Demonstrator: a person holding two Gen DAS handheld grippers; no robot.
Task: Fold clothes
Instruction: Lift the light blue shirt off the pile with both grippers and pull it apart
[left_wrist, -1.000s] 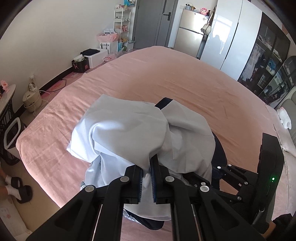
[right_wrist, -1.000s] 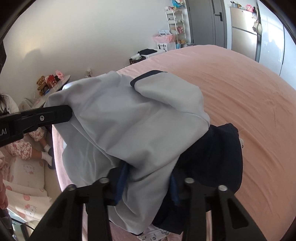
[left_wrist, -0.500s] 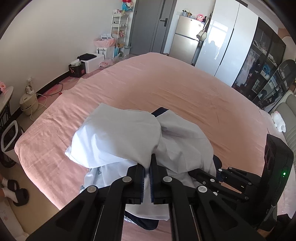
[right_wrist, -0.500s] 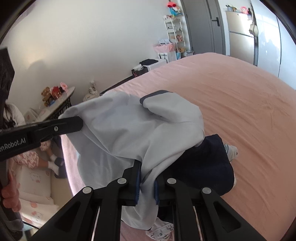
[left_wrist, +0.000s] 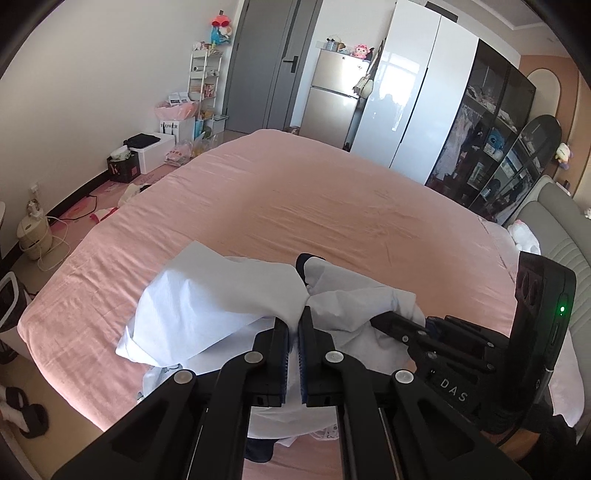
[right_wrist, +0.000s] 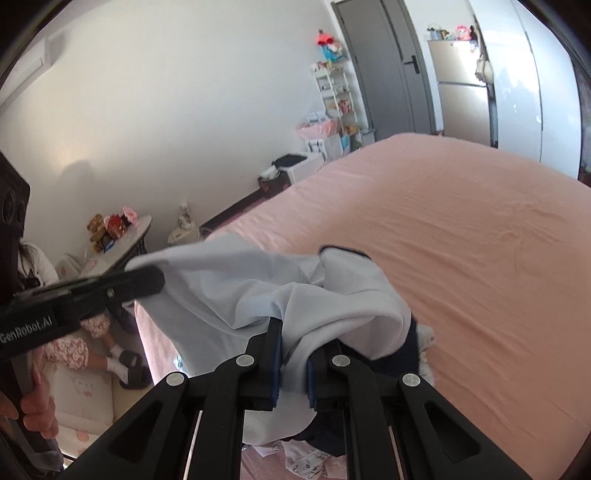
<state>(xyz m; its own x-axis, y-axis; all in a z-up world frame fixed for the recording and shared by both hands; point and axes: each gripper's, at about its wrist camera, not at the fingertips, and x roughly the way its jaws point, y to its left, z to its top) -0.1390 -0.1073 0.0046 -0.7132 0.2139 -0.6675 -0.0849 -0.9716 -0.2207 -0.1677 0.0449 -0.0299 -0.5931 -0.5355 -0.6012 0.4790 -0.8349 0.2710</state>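
Observation:
A pale blue-white garment with dark navy trim (left_wrist: 221, 299) hangs bunched between both grippers above the pink bed (left_wrist: 332, 206). My left gripper (left_wrist: 294, 325) is shut on a fold of it. My right gripper (right_wrist: 293, 345) is shut on another fold of the same garment (right_wrist: 258, 291). The right gripper also shows in the left wrist view (left_wrist: 417, 332), close at the right. The left gripper shows in the right wrist view (right_wrist: 147, 280), pinching the garment's left edge. A dark navy cloth (right_wrist: 410, 339) and small printed pieces (right_wrist: 306, 458) lie on the bed beneath.
The bed's near edge (left_wrist: 74, 362) drops to the floor with slippers (left_wrist: 22, 410). A wardrobe (left_wrist: 417, 103), fridge (left_wrist: 332, 99) and shelf (left_wrist: 203, 81) stand beyond. A seated person (right_wrist: 74, 347) is at the left beside the bed.
Both grippers have lifted and pulled back with the garment, which hangs higher and more bunched. The right gripper, open around the cloth a second ago, has shut on it.

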